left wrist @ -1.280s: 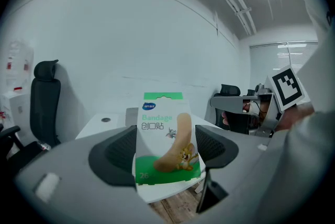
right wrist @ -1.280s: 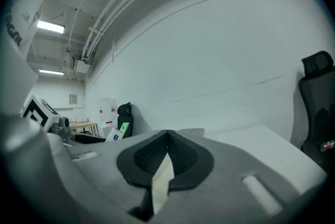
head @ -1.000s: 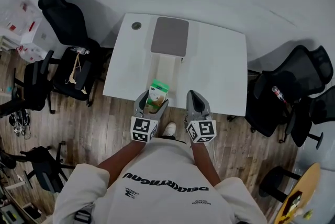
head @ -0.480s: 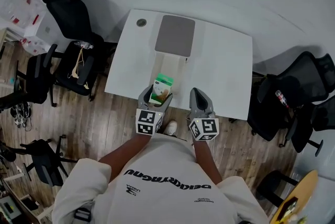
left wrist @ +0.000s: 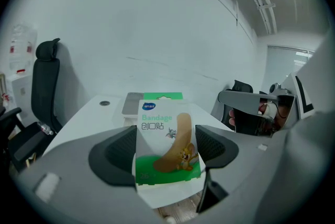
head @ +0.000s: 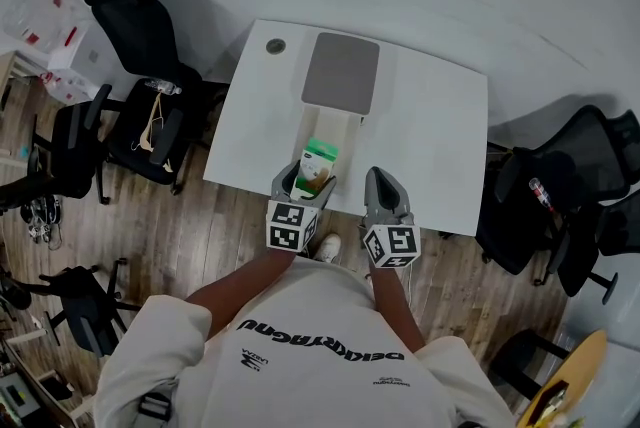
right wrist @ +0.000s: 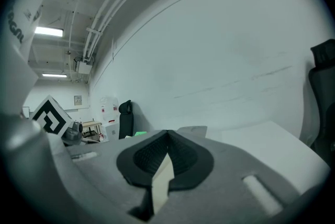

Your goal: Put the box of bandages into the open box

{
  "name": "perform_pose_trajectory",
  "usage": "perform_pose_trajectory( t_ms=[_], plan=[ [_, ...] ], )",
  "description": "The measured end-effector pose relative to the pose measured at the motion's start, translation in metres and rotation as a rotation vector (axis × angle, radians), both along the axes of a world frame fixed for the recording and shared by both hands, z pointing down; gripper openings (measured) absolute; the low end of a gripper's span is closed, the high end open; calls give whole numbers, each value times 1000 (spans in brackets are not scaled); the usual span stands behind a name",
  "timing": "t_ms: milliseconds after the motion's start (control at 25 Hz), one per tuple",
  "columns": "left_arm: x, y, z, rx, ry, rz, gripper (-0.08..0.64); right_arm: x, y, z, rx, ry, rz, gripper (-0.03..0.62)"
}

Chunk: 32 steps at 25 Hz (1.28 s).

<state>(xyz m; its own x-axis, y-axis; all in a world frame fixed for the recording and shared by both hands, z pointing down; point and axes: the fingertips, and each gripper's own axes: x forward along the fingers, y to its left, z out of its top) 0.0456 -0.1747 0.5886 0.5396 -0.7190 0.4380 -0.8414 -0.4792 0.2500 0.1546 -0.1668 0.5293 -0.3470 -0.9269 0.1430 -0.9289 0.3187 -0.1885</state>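
Left claw [head: 304, 182] clamped on the bandage box [left wrist: 166, 139]; open box [head: 329, 128] just ahead, largely screened by it (left gripper view); right claw [right wrist: 166, 157] closed, empty, alongside.

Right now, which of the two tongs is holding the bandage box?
The left tongs: they are shut on the green-and-white bandage box, which stands upright between their pads. The right tongs have their jaws together with nothing between them.

Your white table [head: 430, 136] carries an open box [head: 325, 126] near its middle; a flat grey lid [head: 342, 74] lies touching the box's far end; a small round disc [head: 276, 46] sits by the far left corner.
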Motion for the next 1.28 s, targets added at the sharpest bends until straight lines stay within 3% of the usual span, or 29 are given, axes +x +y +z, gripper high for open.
perform_pose_trajectory(
  t_ms=[440,1280],
  plan=[
    [-2,-21,20,-49,-3,-33,359,-1,-7,8,-9,-6,12,-3],
    [18,-52,53,-112,-76,-50,357,-1,-14,16,-11,4,18,-3]
  ],
)
